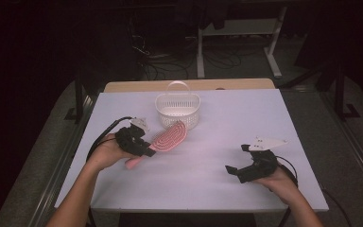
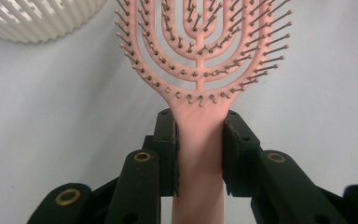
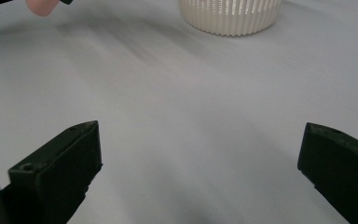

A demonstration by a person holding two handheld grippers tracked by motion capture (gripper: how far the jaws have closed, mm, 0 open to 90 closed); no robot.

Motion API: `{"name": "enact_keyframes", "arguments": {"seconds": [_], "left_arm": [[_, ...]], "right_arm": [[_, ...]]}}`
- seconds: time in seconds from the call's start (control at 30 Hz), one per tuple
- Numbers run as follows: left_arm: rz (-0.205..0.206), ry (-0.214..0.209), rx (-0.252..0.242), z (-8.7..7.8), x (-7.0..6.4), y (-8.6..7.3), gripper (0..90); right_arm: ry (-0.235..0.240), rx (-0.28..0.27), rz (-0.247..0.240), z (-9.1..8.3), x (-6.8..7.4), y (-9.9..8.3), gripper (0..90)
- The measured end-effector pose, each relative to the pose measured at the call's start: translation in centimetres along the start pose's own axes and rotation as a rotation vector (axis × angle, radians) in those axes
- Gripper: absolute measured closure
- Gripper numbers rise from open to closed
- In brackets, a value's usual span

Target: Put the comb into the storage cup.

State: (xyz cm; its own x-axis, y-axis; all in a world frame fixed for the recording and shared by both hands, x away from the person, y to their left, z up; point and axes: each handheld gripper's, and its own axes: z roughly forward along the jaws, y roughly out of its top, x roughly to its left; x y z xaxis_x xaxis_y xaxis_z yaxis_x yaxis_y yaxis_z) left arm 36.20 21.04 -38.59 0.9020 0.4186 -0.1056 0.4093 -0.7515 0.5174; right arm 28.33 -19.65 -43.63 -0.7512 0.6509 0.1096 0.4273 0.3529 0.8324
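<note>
White table under dim light, dark room behind: I hold the brush [image 2: 200, 70] by its neck in my left tongs [image 2: 199, 156].

Its jaws are clamped on the pink handle just below the bristles, head pointing ahead toward the basket [image 1: 177, 109] close beyond. My right tongs [image 3: 200, 172] stand wide and empty over bare table [image 3: 177, 93]. I judge the smooth handle could swivel in so narrow a grip, and the head might catch the basket rim.
</note>
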Motion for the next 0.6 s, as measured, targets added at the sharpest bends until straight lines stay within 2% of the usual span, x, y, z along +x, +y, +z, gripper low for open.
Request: {"name": "enact_keyframes", "arguments": {"seconds": [0.6], "left_arm": [[-0.030, -0.023, -0.173, -1.4, 0.7, -0.4, 70.3]], "right_arm": [[0.003, 0.001, 0.002, 0.0, 0.1, 0.0, 0.0]]}}
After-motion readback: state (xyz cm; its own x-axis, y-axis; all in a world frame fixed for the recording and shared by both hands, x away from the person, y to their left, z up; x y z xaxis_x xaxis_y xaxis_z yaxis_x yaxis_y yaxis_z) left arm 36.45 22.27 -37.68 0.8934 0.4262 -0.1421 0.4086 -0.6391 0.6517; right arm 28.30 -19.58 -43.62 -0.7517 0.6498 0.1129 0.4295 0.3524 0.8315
